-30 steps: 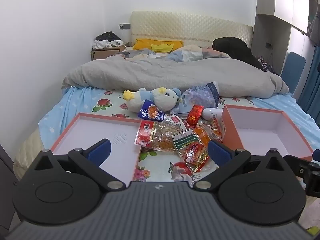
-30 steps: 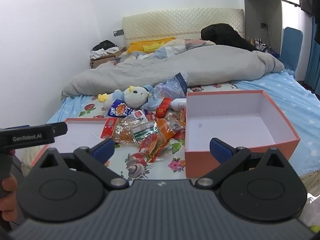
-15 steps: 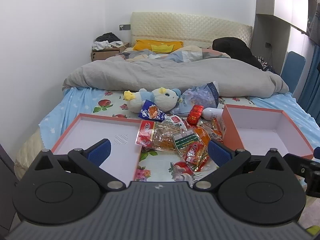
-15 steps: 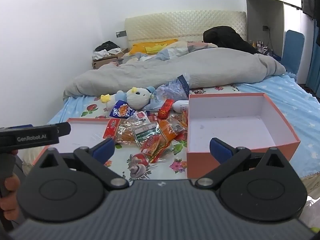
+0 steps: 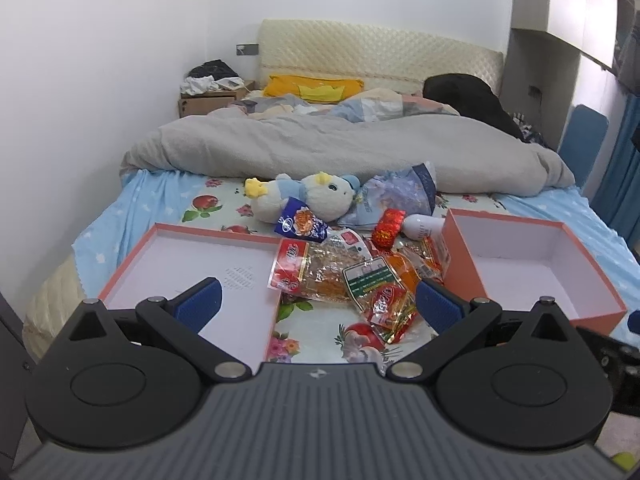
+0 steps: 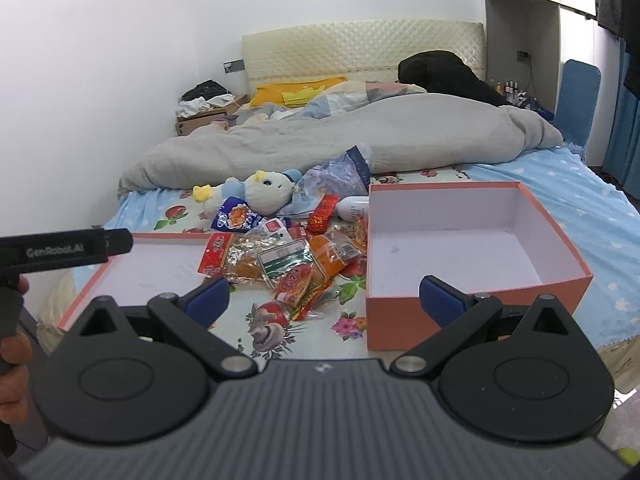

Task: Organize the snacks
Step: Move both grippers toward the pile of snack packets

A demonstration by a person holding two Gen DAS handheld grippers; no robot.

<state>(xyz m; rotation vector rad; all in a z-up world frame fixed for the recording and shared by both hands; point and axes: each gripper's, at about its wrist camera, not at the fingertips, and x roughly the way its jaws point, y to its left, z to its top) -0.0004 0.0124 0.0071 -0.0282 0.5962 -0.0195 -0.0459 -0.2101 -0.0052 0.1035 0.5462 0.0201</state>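
ahead — snack packets [image 5: 344, 272] between boxes [image 5: 532, 264]

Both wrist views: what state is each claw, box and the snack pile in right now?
Left claw: open, holding nothing.
Right claw: open, holding nothing.
Deep orange box: open, nothing inside.
Shallow orange lid: inside facing up, one packet overlapping its edge.
Snack pile: loose on the sheet, between box and lid.

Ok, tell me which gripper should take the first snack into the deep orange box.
Right, probably. The right gripper is open and empty, with the snack pile ahead and the deep orange box directly beside it. The left gripper, also open, sits nearer the shallow lid.
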